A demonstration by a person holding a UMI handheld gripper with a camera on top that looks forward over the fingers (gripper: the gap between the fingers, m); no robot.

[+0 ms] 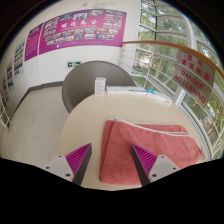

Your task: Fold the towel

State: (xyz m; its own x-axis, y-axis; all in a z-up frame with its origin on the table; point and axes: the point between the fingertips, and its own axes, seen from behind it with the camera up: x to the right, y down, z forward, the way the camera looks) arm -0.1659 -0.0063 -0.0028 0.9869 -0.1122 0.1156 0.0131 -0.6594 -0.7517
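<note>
A pink towel (150, 150) lies flat on a round cream table (85, 125), spread from between my fingers out to the right. My gripper (112, 160) is open, held above the table's near edge. The left finger (77, 160) is over bare table. The right finger (150, 162) is over the towel. The towel's near left corner lies between the fingers. Nothing is held.
A round grey table (95, 82) stands beyond the cream one. White papers (125, 91) lie at the cream table's far edge. A wall with pink posters (80, 30) is at the back. Windows with a red banner (195, 70) run along the right.
</note>
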